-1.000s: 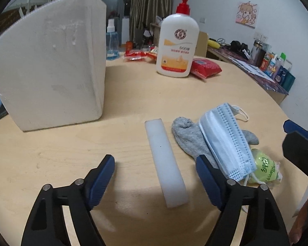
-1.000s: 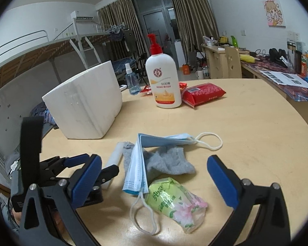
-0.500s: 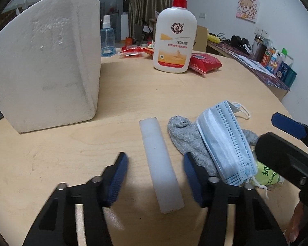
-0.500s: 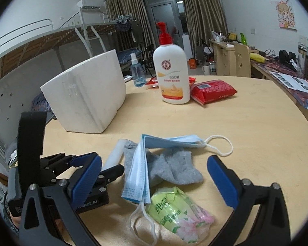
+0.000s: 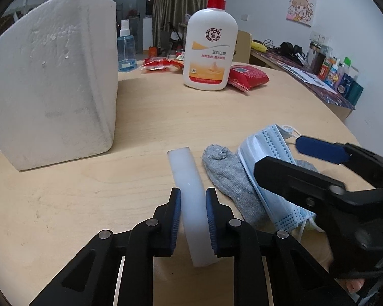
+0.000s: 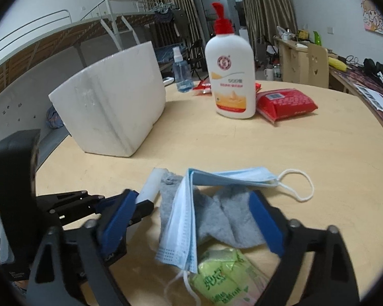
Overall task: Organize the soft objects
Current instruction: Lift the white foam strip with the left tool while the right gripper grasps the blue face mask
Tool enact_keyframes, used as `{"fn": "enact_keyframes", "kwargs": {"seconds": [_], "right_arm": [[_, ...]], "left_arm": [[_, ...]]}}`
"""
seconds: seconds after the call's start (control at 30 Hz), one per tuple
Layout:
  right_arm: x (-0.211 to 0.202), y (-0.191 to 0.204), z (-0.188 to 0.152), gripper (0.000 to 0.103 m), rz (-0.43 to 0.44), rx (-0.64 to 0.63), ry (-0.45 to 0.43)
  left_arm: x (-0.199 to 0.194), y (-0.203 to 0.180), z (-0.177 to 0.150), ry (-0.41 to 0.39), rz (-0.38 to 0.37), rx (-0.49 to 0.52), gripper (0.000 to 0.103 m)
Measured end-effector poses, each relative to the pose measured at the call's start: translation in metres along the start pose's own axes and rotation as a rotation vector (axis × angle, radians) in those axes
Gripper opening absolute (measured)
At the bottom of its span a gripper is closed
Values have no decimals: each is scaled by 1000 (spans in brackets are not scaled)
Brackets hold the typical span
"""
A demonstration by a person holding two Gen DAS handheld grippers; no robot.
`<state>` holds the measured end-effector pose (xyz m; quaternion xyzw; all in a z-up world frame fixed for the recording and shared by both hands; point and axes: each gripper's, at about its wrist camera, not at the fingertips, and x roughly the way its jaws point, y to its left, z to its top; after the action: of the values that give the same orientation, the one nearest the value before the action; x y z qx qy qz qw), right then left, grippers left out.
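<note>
A long white foam strip lies on the round wooden table; my left gripper is shut on its near half. To its right lie a grey sock and a folded blue face mask on top of it. In the right wrist view my right gripper is open, its blue pads straddling the mask and sock, with a green tissue pack just below. The foam strip and left gripper show at the left.
A white styrofoam box stands at the left. A lotion pump bottle, a red wipes pack, red snack packets and a blue spray bottle stand at the far side. The table edge curves at right.
My left gripper has moved forward and closed from wide open onto the foam strip. My right gripper has moved forward and lower over the mask and sock, still open.
</note>
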<state>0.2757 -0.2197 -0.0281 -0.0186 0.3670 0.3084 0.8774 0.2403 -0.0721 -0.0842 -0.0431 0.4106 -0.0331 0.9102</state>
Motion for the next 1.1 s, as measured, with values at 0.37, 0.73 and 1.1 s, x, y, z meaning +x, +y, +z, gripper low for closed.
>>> {"fn": "enact_keyframes", "kwargs": {"seconds": [0.37, 0.73, 1.1], "right_arm": [[10, 1, -1, 29, 43, 26, 50], [8, 10, 13, 29, 6, 2, 54], [2, 6, 16, 11, 84, 88, 11]], "left_arm": [[-2, 0, -1, -4, -7, 7, 21], [-3, 0, -1, -7, -9, 8, 21], [-7, 3, -3, -15, -17, 3, 20]]}}
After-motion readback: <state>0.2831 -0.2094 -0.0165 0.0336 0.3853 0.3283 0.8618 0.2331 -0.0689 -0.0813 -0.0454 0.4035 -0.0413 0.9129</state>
